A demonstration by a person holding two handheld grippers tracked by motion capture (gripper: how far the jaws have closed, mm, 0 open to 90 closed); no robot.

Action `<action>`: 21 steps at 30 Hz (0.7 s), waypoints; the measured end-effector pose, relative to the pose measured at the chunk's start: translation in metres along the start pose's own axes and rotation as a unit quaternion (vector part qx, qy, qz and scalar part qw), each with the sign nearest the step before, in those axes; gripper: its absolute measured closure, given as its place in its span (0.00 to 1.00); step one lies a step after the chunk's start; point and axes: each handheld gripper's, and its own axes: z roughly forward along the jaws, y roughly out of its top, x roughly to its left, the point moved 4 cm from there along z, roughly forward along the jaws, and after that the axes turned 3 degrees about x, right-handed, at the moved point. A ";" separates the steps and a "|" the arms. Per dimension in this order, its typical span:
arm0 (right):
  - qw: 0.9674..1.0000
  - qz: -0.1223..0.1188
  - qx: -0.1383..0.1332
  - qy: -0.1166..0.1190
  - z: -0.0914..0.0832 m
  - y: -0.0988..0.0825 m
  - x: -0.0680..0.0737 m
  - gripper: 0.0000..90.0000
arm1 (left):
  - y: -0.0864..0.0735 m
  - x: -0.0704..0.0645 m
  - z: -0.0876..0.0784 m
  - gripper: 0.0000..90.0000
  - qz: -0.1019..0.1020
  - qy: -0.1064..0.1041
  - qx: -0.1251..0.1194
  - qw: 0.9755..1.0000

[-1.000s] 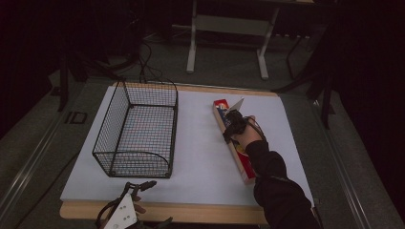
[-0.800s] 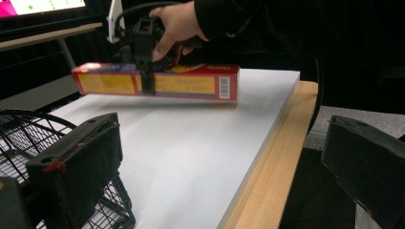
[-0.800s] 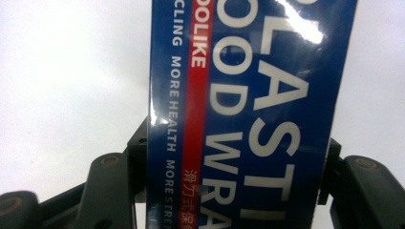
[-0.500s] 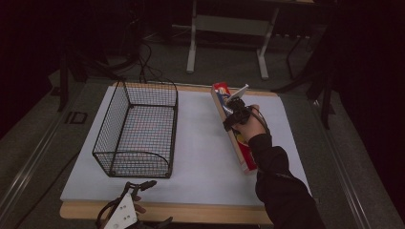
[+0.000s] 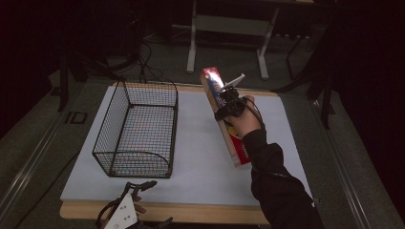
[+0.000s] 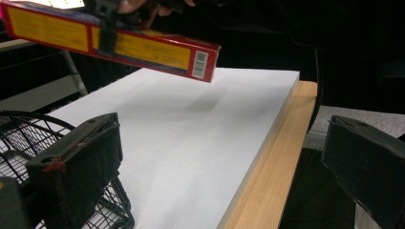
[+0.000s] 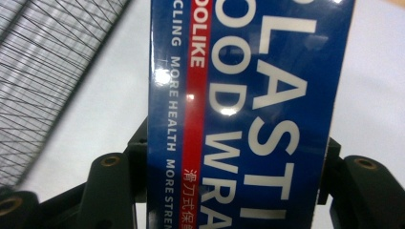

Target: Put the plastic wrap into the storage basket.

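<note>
A long plastic wrap box, red and yellow on its sides and blue on its face, hangs tilted above the white table top. My right gripper is shut on the box near its middle, the jaws pressing both long sides. In the left gripper view the box floats well above the table, far end lower. My left gripper rests at the table's near edge, beside the basket's front corner. Its jaws stand wide apart with nothing between them.
A black wire basket stands on the left half of the table, its rim close to my left jaw. The wooden table edge runs along the near side. Metal stand legs rise behind the table.
My right gripper has lifted the box off the table and carried it up and farther away, tilting it. The left gripper has stayed where it was.
</note>
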 end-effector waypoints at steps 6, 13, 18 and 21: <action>0.999 -0.008 -0.033 -0.001 -0.018 0.011 0.013 0.44 | 0.000 0.000 0.000 0.01 0.000 0.000 -0.001 1.000; 0.997 -0.023 -0.070 -0.005 -0.035 0.023 0.029 0.45 | 0.000 0.000 -0.001 0.01 -0.001 0.001 -0.001 1.000; 0.995 -0.029 -0.094 -0.003 -0.047 0.033 0.041 0.45 | 0.000 0.000 -0.001 0.01 -0.001 0.001 -0.002 1.000; 0.994 -0.037 -0.104 -0.007 -0.054 0.039 0.049 0.45 | 0.000 0.000 -0.001 0.01 -0.001 0.000 -0.001 1.000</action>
